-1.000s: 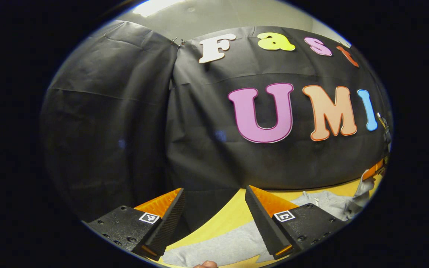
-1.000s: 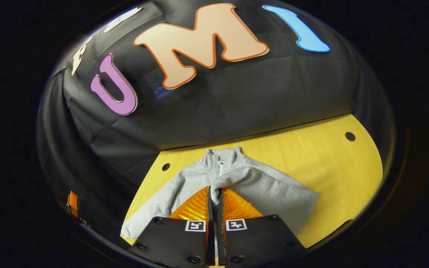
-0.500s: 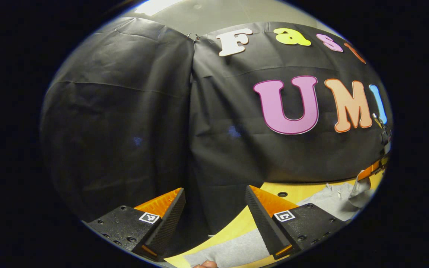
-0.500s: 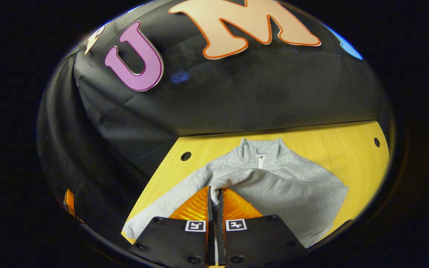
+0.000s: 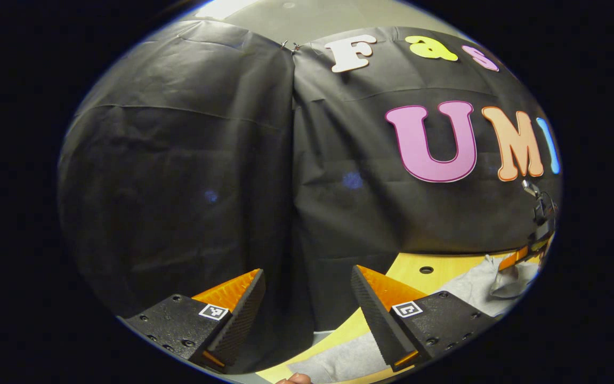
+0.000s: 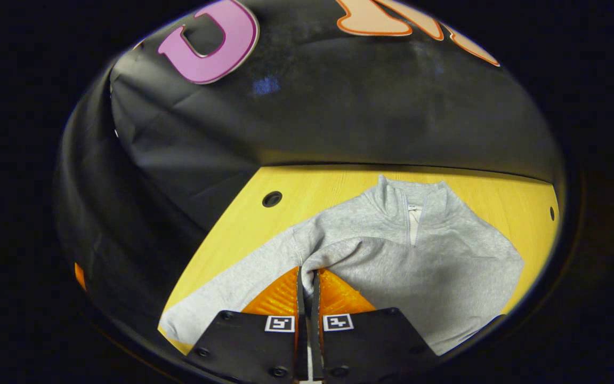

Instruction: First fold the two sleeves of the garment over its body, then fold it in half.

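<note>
We saw a soft grey fleece garment (image 6: 392,256), zip-collared, lying flat on the smooth yellow wooden table (image 6: 307,197); one sleeve was drawn across its body. The right gripper (image 6: 307,277) was closed, its fingers pinching that sleeve's cuff. The left gripper (image 5: 307,288) stood wide open and held nothing, above the table's edge. At the left gripper view's rim, the far gripper was perhaps visible, blurred.

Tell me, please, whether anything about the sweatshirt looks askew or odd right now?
Nothing is damaged. The sweatshirt lies on the table with one sleeve pulled across its body by the shut right hand-held gripper, while the other sleeve lies unfolded.
</note>
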Tool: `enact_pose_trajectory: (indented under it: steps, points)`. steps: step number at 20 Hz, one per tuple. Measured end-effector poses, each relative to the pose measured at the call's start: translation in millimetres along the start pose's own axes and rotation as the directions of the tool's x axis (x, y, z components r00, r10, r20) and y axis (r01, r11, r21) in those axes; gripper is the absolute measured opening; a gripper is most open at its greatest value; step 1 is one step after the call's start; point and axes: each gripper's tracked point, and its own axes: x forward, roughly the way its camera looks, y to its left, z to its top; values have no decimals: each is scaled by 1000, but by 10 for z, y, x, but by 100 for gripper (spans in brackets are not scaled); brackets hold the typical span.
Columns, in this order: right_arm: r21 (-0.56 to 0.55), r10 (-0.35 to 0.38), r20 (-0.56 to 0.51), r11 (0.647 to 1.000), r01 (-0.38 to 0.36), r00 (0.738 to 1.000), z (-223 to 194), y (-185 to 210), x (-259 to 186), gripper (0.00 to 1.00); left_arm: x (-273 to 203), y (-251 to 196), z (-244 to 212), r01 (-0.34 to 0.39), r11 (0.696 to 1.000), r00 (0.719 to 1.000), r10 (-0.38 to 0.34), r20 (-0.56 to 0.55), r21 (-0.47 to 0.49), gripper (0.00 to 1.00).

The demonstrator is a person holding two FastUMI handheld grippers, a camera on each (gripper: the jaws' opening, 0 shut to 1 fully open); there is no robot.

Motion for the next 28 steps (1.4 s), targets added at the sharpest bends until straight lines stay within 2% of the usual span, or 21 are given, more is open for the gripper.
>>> enact_pose_trajectory:
  steps: [1,2,5,6,7,8,9,12,13,14,15,16,17,21,22,23,24,25,26,27,28]
  points:
    - [13,2,-23,1000,-2,1000,-65,28,73,2,-15,39,-27,-6,1000,1000,6,-5,-2,95]
    - [25,7,-46,1000,-6,999,-136,32,151,5,-23,67,-41,-13,1000,1000,13,-10,-3,95]
    - [7,7,-79,1000,-7,997,-274,73,266,5,-38,131,-158,-24,1000,999,24,-32,-1,95]
    - [-1,9,-79,1000,-9,997,-274,73,249,16,-35,131,-202,-19,1000,999,19,-43,-1,95]
    - [-6,15,-74,1000,-15,997,-258,85,242,10,-33,120,-243,-18,1000,998,18,-52,1,95]
    - [-3,34,-62,999,-34,998,-235,145,199,12,-26,115,-279,-16,1000,998,17,-60,4,100]
    - [4,59,-44,998,-59,997,-193,209,182,23,-27,127,-355,-19,1000,997,20,-75,13,95]
    - [23,131,28,991,-132,991,22,374,-50,85,-31,137,-517,-22,1000,993,24,-114,22,100]
    - [11,132,55,991,-133,990,101,374,-110,82,-40,131,-616,-22,999,991,25,-134,23,100]
    - [-2,133,77,991,-133,988,150,372,-178,95,-56,128,-699,-24,999,988,27,-154,23,100]
    - [-16,130,94,992,-129,987,187,364,-230,96,-84,105,-801,-23,999,984,27,-175,26,100]
    - [-30,133,111,991,-130,985,227,355,-293,96,-92,85,-892,-21,999,981,26,-194,30,95]
    - [-44,132,125,991,-127,983,260,345,-355,98,-97,65,-994,-15,999,976,22,-215,35,100]
    - [-64,127,156,991,-118,980,344,260,-621,98,-168,-86,-1466,38,999,950,-29,-309,25,96]
    - [-52,133,164,991,-126,977,353,263,-687,94,-184,-112,-1571,46,999,940,-36,-338,21,95]
    - [-47,135,179,991,-129,975,401,253,-760,98,-205,-128,-1686,49,999,930,-39,-367,17,96]
    - [-47,134,198,991,-127,971,433,230,-858,94,-197,-150,-1790,50,999,919,-43,-391,8,100]
    - [-50,134,213,991,-127,968,449,214,-926,98,-213,-168,-1902,48,999,907,-46,-418,-5,100]
    - [-50,132,223,991,-124,966,447,189,-961,94,-225,-162,-2005,41,999,894,-44,-445,-17,96]
    - [-49,128,228,992,-120,965,438,168,-975,94,-234,-149,-2141,31,999,879,-38,-474,-24,96]
    - [-47,121,232,992,-113,965,412,130,-1005,98,-238,-139,-2249,19,999,863,-33,-504,-33,96]
